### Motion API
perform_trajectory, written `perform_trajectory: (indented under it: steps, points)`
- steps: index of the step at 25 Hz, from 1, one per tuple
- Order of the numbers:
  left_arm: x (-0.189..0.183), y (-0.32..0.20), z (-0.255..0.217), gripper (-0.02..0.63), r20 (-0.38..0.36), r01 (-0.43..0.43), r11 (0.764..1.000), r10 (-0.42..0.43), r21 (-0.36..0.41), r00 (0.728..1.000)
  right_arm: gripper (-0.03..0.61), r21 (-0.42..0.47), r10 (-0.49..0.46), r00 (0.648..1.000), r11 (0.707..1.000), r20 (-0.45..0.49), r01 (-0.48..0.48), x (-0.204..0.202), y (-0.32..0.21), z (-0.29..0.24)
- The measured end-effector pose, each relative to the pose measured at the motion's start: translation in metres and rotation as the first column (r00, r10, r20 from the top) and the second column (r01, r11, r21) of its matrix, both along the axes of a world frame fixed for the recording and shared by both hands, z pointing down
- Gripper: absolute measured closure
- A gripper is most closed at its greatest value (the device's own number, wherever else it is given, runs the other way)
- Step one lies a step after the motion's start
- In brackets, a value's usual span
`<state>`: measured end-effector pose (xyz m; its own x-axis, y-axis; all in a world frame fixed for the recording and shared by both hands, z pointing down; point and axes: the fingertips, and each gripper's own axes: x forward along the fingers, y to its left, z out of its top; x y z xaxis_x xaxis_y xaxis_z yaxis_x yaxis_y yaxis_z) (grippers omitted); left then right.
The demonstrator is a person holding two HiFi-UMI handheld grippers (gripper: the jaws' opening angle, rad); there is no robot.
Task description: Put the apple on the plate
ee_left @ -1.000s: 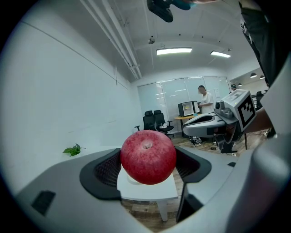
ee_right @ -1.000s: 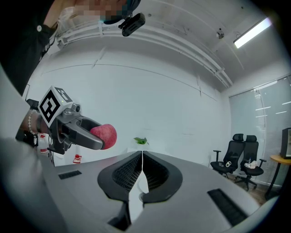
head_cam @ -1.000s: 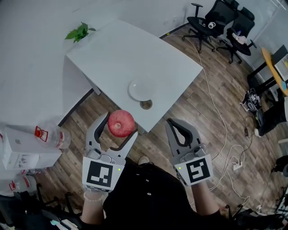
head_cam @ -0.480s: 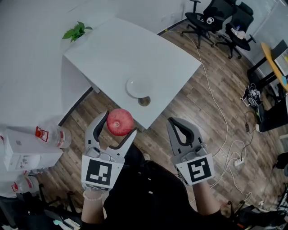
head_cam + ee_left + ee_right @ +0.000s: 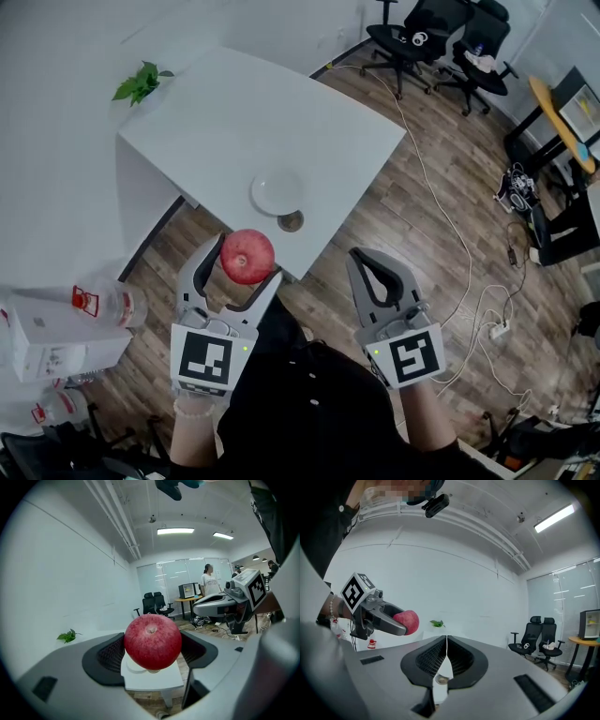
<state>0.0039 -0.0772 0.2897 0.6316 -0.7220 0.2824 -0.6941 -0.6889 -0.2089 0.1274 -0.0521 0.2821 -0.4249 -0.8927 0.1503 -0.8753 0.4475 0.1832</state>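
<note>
A red apple (image 5: 247, 256) sits clamped between the jaws of my left gripper (image 5: 234, 264), held in the air just short of the white table's near corner. It fills the middle of the left gripper view as the apple (image 5: 153, 641), and shows at the left of the right gripper view as the apple (image 5: 407, 621). The small white plate (image 5: 277, 192) lies on the white table (image 5: 234, 112) near that corner, beyond the apple. My right gripper (image 5: 364, 263) hangs to the right over the wooden floor, shut and holding nothing.
A round hole (image 5: 291, 221) is in the tabletop next to the plate. A green plant sprig (image 5: 139, 83) lies at the table's far left. Black office chairs (image 5: 412, 37) stand far right. Cables (image 5: 469, 272) trail over the floor. Water bottles (image 5: 98, 300) and a box sit at left.
The table and plate have slid a little left and down in the head view, closer to the grippers. The apple stays held in the left gripper; the right gripper is unchanged.
</note>
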Motion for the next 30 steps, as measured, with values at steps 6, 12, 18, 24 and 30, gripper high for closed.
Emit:
perform_trajectory:
  steps: [6,12,18,24,30]
  points:
    - [0.008,-0.017,0.002,0.241,-0.011,-0.028,1.000,0.028,-0.001,1.000,0.535,-0.020,0.018,1.000,1.000,-0.007,-0.019,0.004,-0.013,0.004]
    - [0.010,-0.038,0.012,0.241,-0.008,-0.040,0.999,0.039,-0.027,0.999,0.537,-0.024,0.035,0.999,0.999,-0.004,-0.035,0.005,-0.033,0.007]
    - [0.011,-0.068,0.025,0.241,0.029,-0.093,0.996,0.093,-0.008,0.995,0.537,-0.058,0.043,0.999,0.997,-0.006,-0.044,0.002,-0.060,0.017]
    - [0.015,-0.098,0.039,0.241,0.035,-0.122,0.992,0.123,-0.021,0.992,0.535,-0.082,0.052,0.999,0.995,-0.003,-0.052,-0.003,-0.085,0.027]
    - [0.019,-0.128,0.054,0.241,0.038,-0.163,0.986,0.164,-0.032,0.986,0.535,-0.114,0.075,0.997,0.991,-0.002,-0.074,-0.005,-0.107,0.037]
